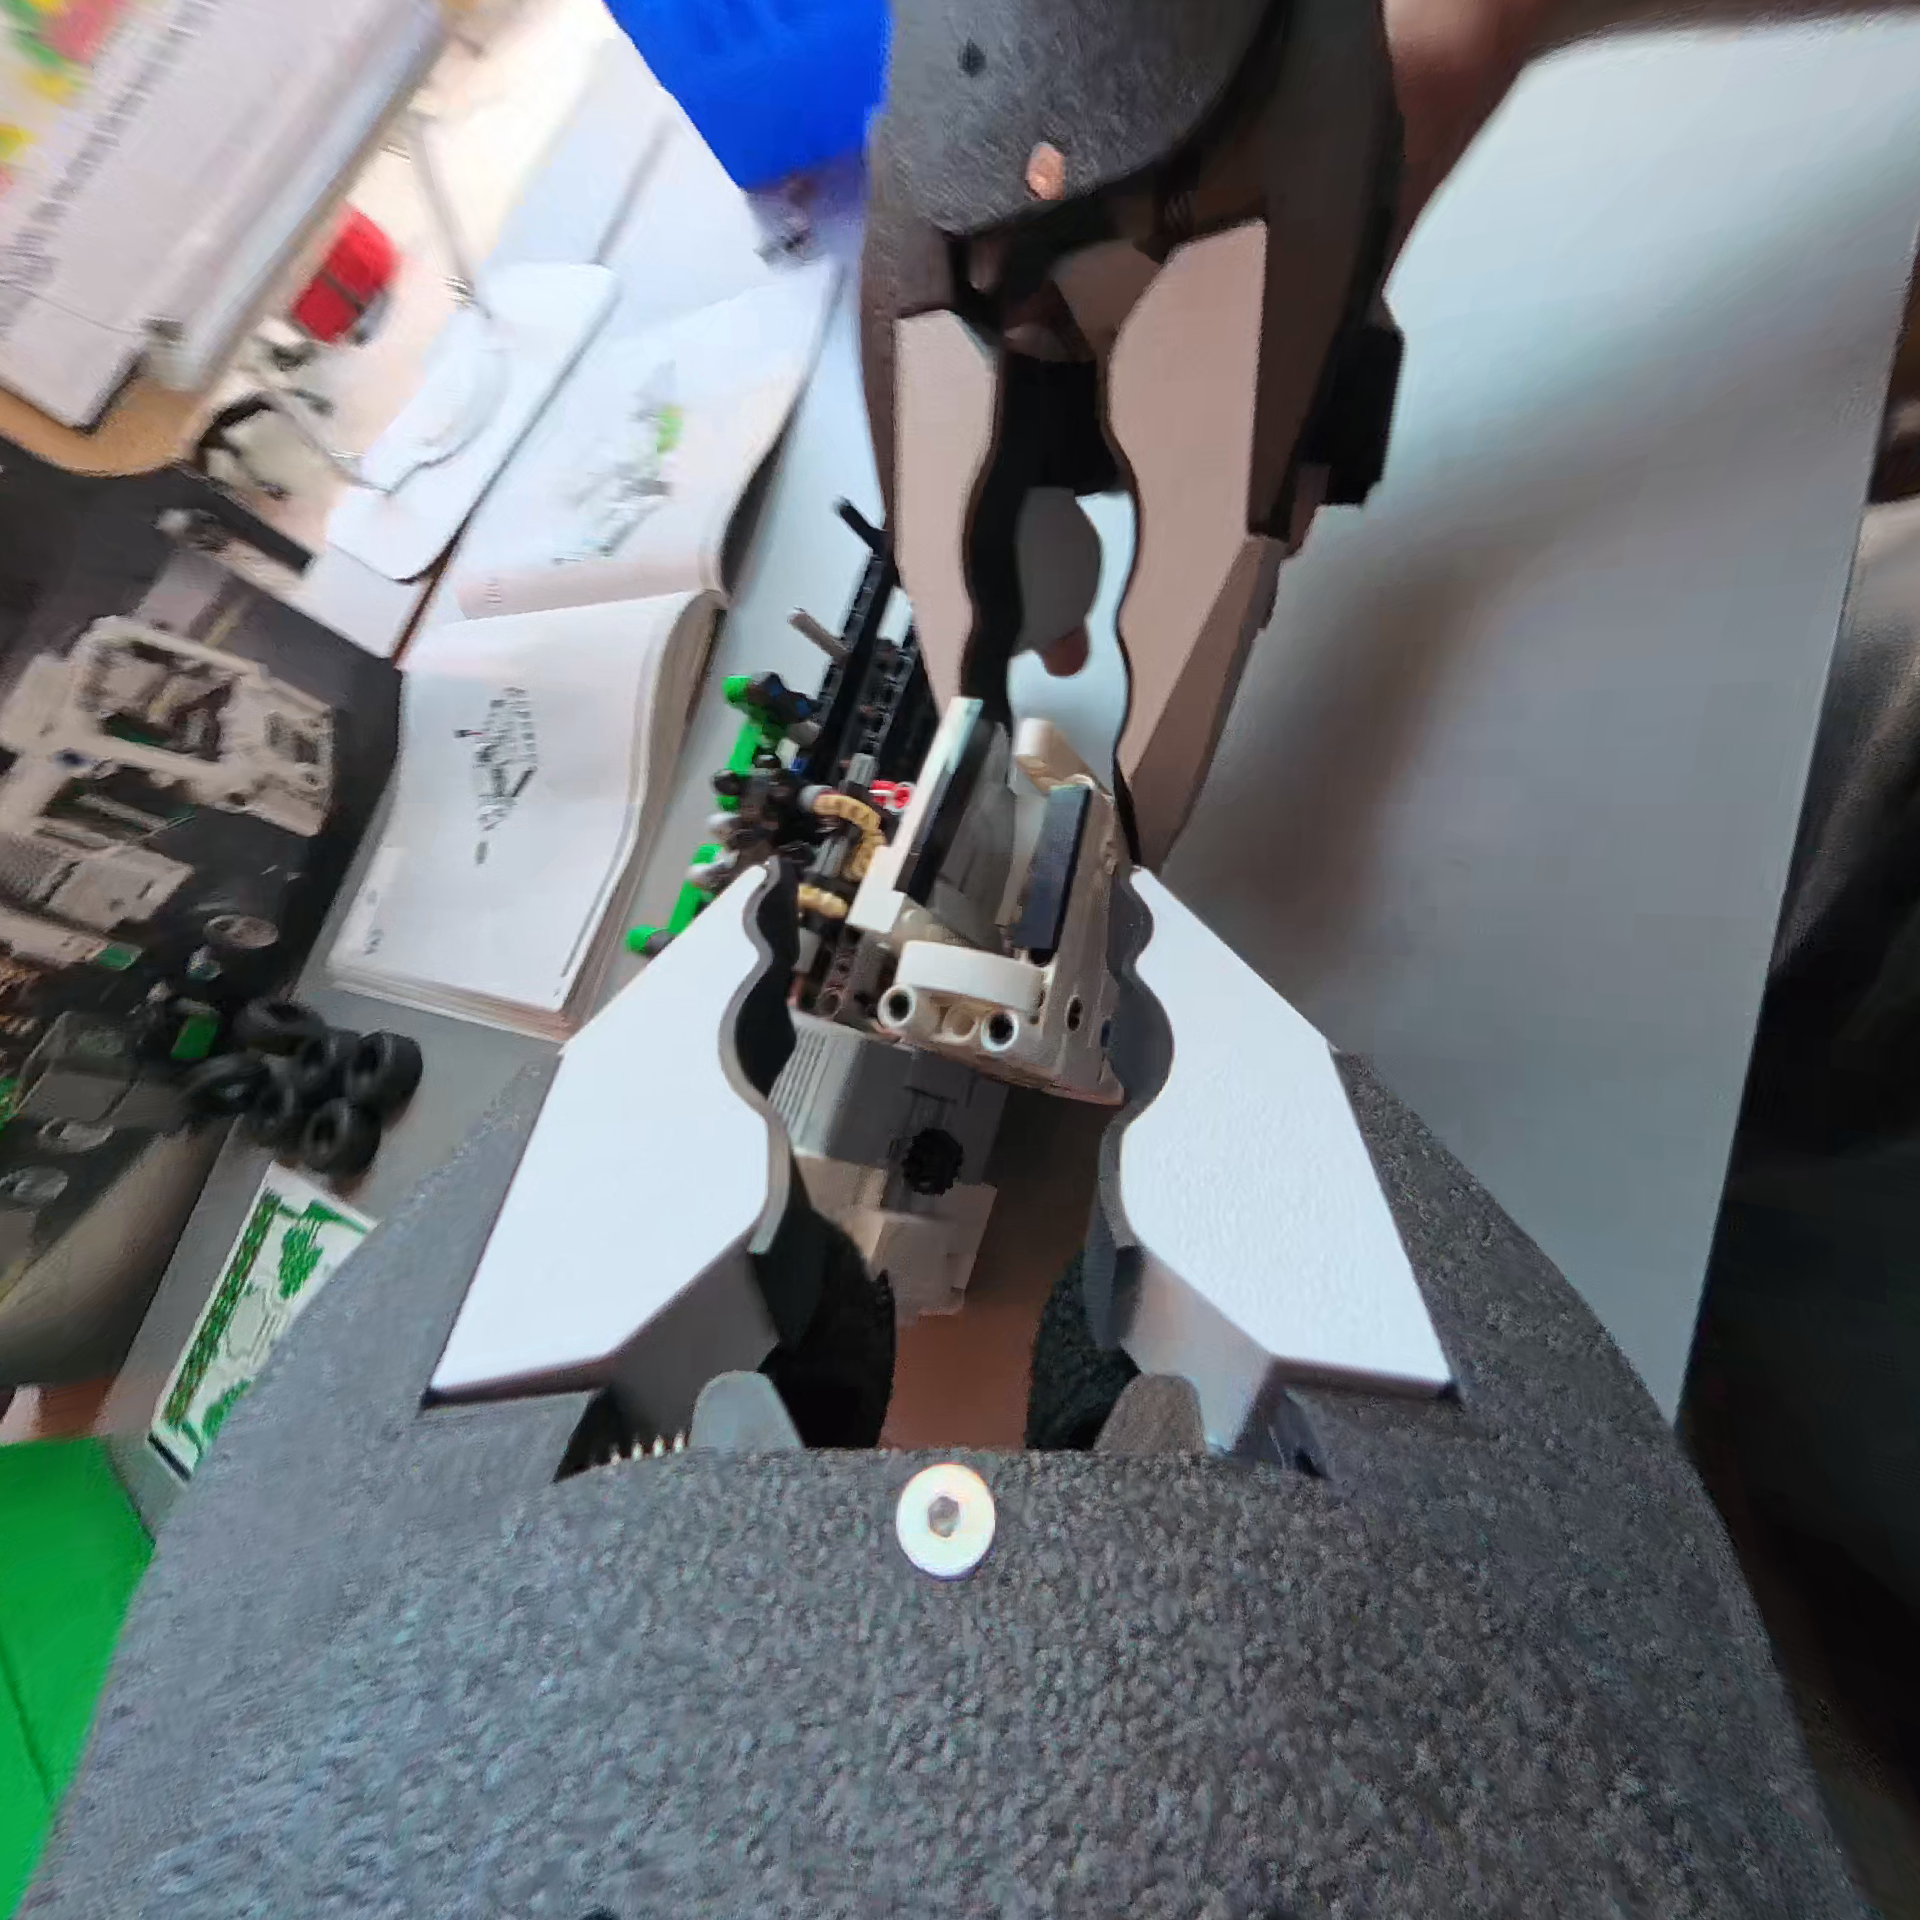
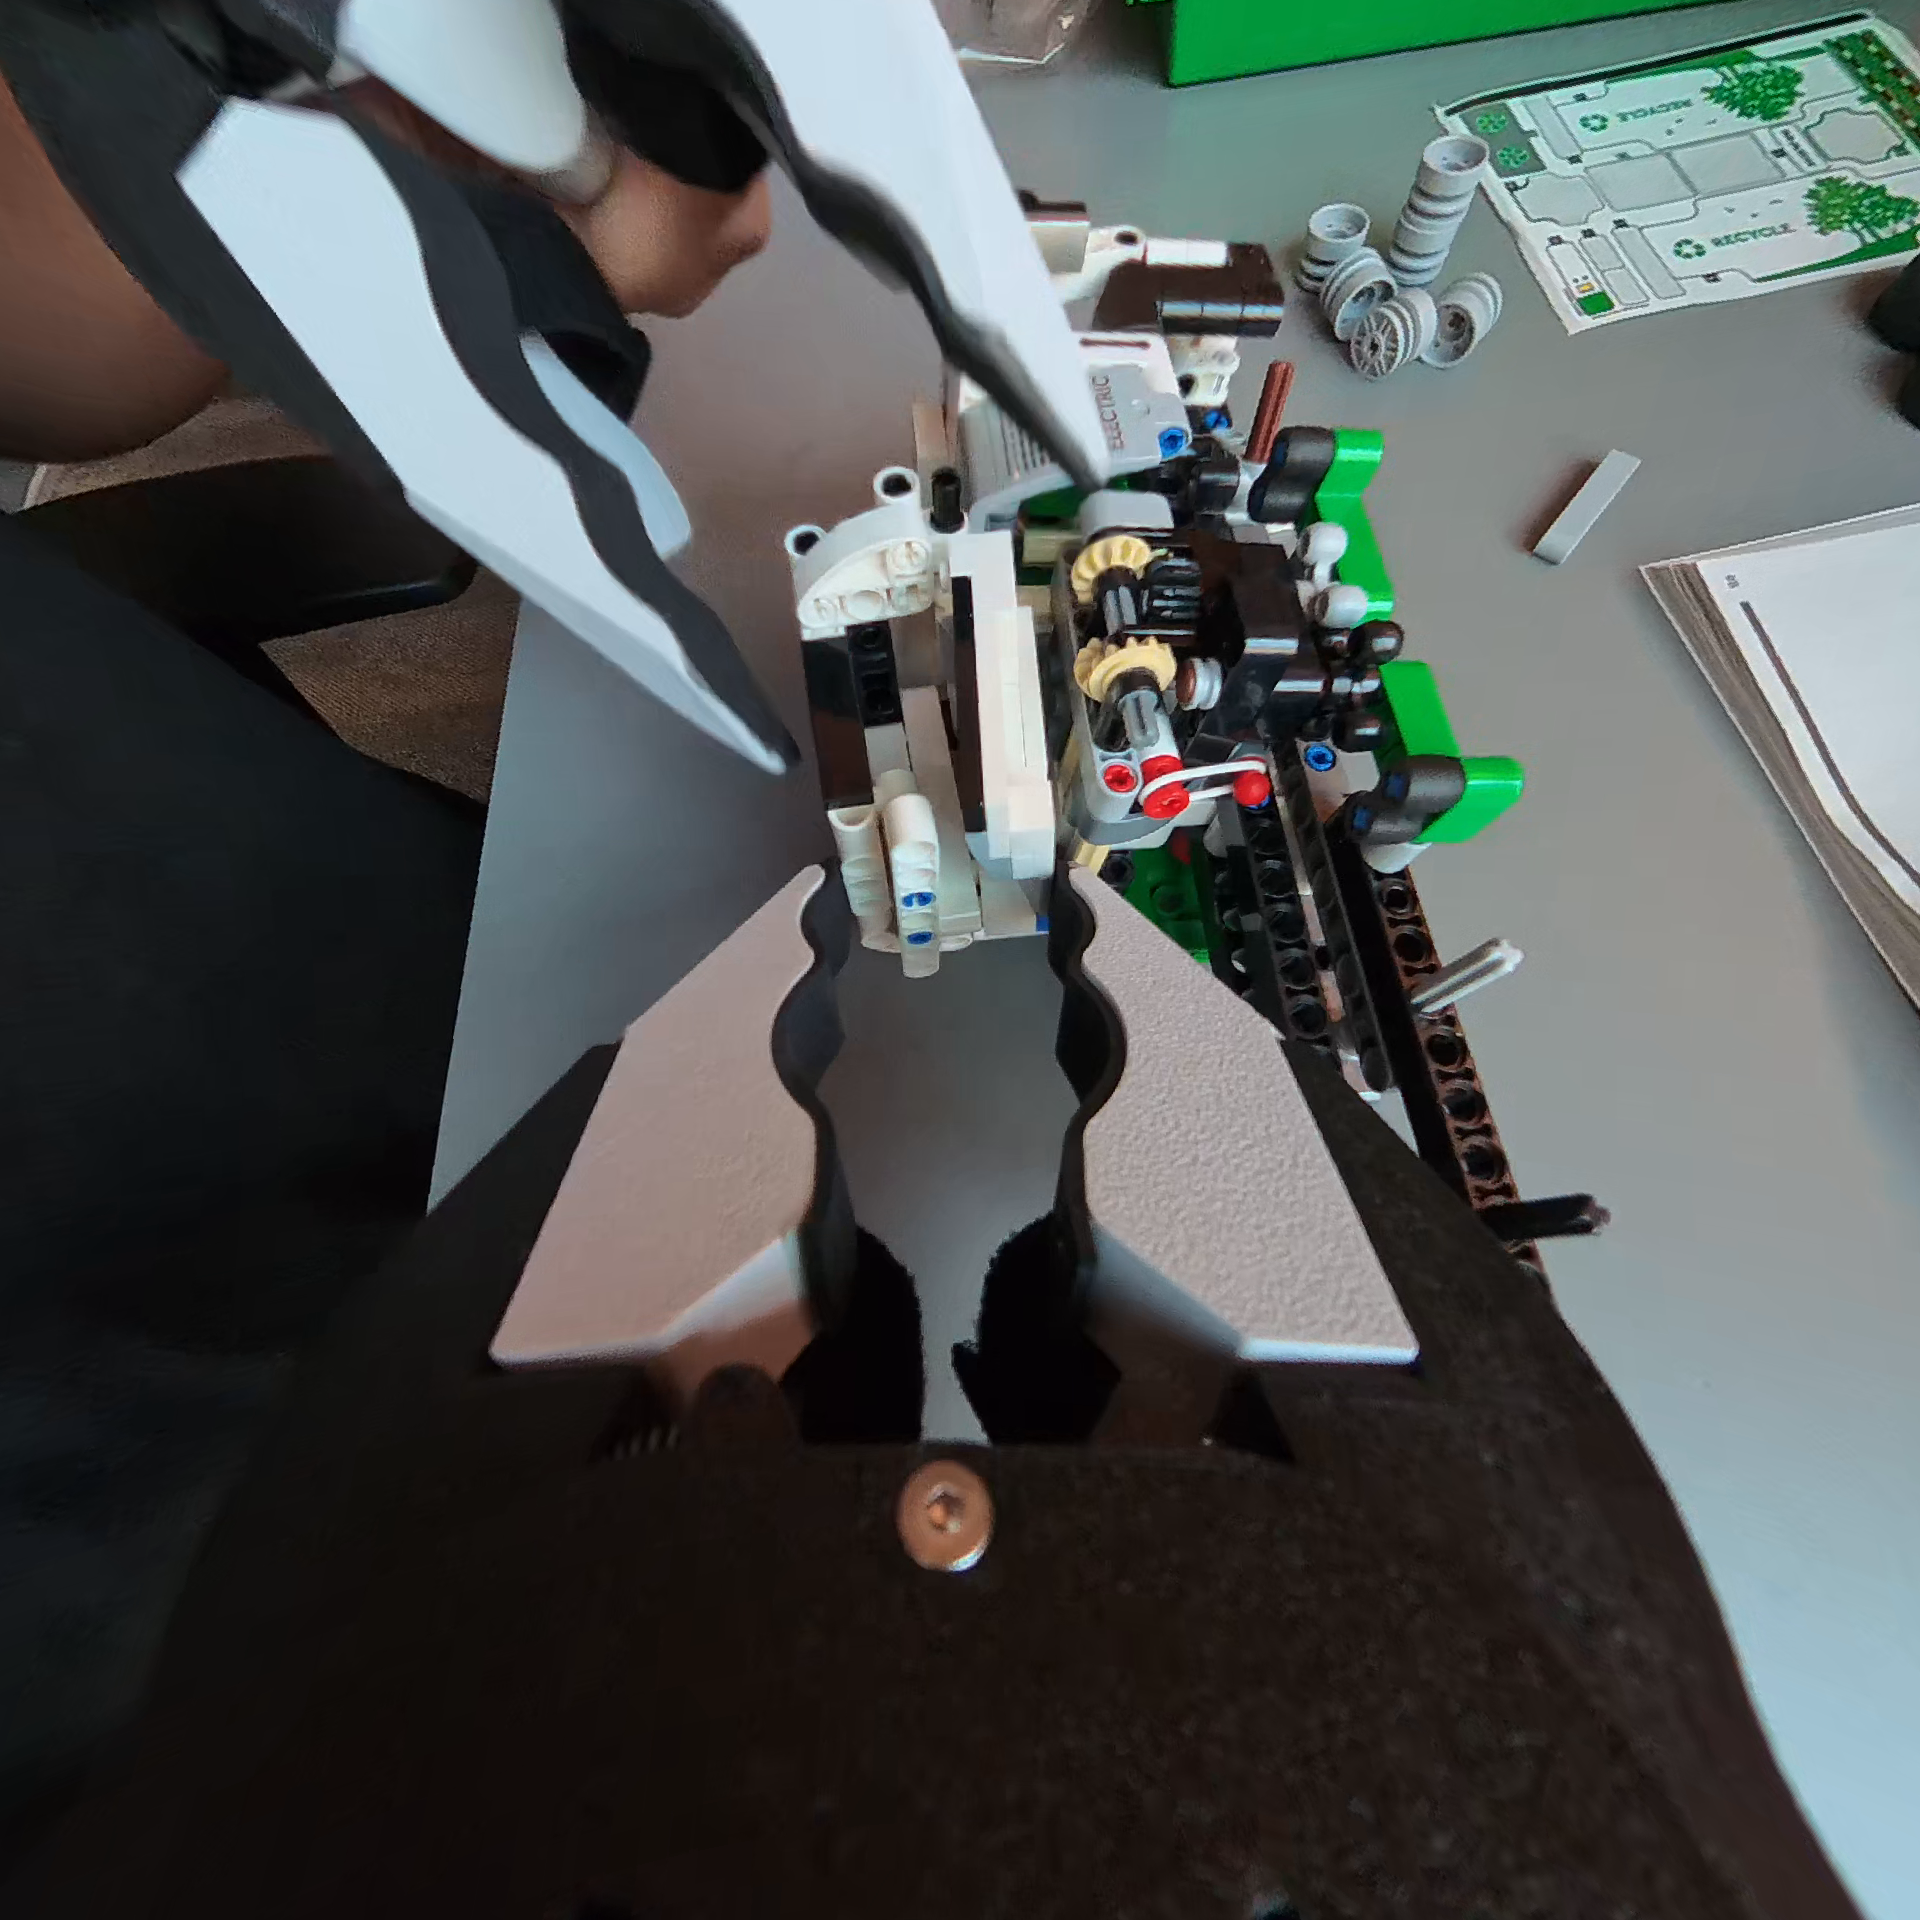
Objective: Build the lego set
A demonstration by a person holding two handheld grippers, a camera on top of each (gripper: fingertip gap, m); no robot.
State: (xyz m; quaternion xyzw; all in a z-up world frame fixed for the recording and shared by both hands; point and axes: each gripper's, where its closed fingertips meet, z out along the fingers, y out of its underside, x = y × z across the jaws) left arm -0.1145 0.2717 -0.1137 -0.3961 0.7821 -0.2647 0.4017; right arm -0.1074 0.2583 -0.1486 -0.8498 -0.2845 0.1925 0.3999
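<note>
Left wrist view shows the left tongs (image 1: 940, 935), white wavy-edged plastic fingers on a grainy black body, closed around the white cab end of the half-built plastic brick truck model (image 1: 935, 935) of white, black and green beams with tan gears. It sits on the smooth grey counter (image 2: 1558, 1351). The right tongs (image 2: 940, 904) angle down at the model's white front, tips parted and touching its sides. Ribbed grey wheel hubs (image 2: 1392, 281) lie well apart.
</note>
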